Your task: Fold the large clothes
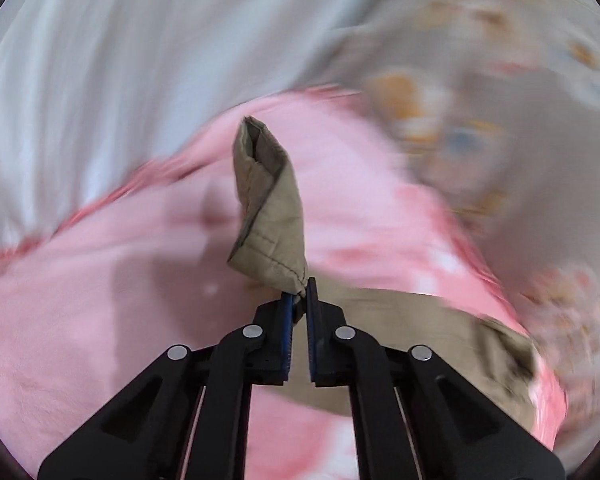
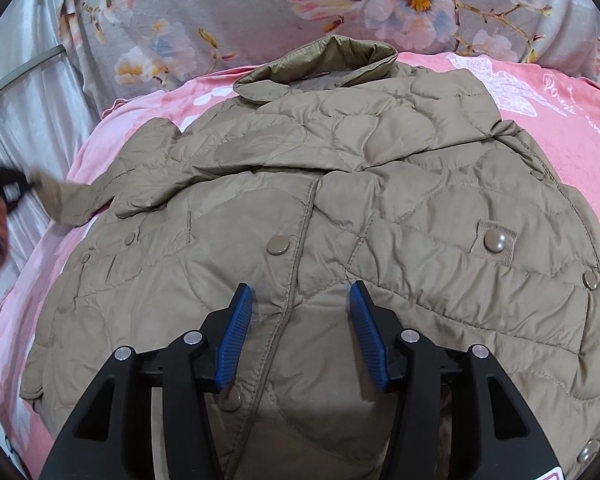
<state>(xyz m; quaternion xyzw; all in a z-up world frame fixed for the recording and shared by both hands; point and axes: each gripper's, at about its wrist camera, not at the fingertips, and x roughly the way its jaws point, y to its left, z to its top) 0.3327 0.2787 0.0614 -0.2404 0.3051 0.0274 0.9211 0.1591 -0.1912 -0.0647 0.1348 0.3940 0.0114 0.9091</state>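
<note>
Two tools: our left tool [image 1: 300, 300] pinches the jacket [image 2: 320, 208] cuff [image 1: 268, 208]; right tool [image 2: 296, 300] is half open, empty. Pulling quickly could slip the cuff.

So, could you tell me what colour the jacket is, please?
Khaki tan, quilted jacket; clearest in the right wrist view.

Tan quilted jacket [image 2: 340, 200], pink blanket [image 2: 560, 128]

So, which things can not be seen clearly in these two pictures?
- Left wrist view: the pink bedding and floral cover are motion-blurred.
- Left wrist view: the left gripper pinches the sleeve cuff; the rest of the jacket is out of frame.
- Right wrist view: the jacket hem is hidden by the right gripper.
</note>
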